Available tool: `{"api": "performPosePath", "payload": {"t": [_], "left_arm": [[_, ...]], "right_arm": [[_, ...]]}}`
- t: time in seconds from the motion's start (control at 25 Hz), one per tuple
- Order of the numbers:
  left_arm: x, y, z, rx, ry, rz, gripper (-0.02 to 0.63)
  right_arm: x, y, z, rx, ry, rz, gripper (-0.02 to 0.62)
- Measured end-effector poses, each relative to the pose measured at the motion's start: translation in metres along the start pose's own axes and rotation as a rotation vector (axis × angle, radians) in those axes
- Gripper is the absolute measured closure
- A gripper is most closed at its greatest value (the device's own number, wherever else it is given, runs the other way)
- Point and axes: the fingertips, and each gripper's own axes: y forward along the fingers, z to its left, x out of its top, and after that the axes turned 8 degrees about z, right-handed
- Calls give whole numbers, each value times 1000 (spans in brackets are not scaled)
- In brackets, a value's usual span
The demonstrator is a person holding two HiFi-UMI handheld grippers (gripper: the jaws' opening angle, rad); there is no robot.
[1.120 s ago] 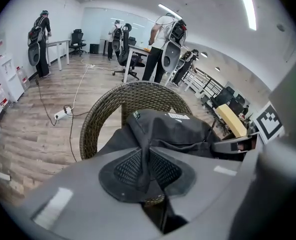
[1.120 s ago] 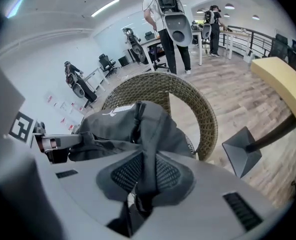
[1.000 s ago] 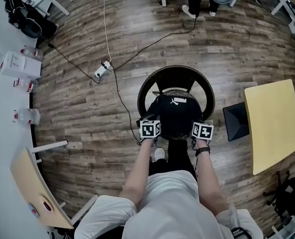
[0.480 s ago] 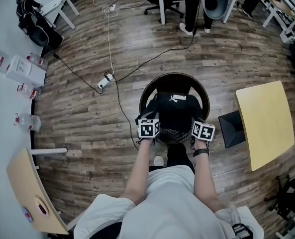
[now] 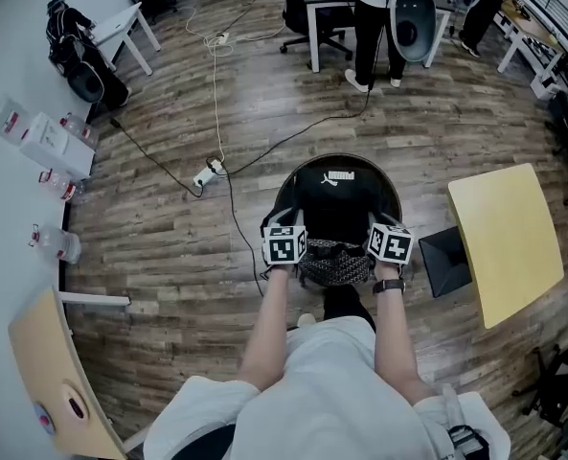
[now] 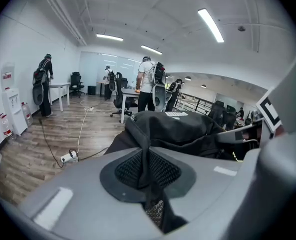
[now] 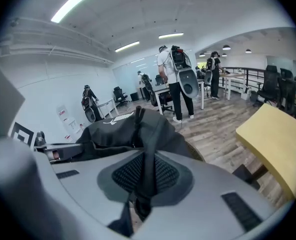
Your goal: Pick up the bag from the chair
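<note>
floor: brown wood planks throughout. white wall along the left edge, with a white box-shaped unit and clear bottles against it. a white cable runs over the floor to a power strip; a black cable runs near it. yellow tabletop at right, black box just beside it. tan board lower left. far end: white desk, office chairs, standing people. white ceiling, strip lights on.
</note>
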Motion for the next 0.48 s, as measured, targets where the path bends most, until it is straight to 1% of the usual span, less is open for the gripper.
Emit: {"api": "performPosePath", "payload": {"t": [0.12, 0.28, 0.48], "left_arm": [[18, -13, -1, 1, 8, -47, 565], [44, -31, -1, -7, -12, -106, 565], [79, -59, -6, -12, 20, -194, 565]], "right_arm": [[16, -14, 7, 0, -22, -42, 551], [37, -32, 17, 3, -50, -93, 551], [66, -59, 29, -6, -81, -185, 558]]}}
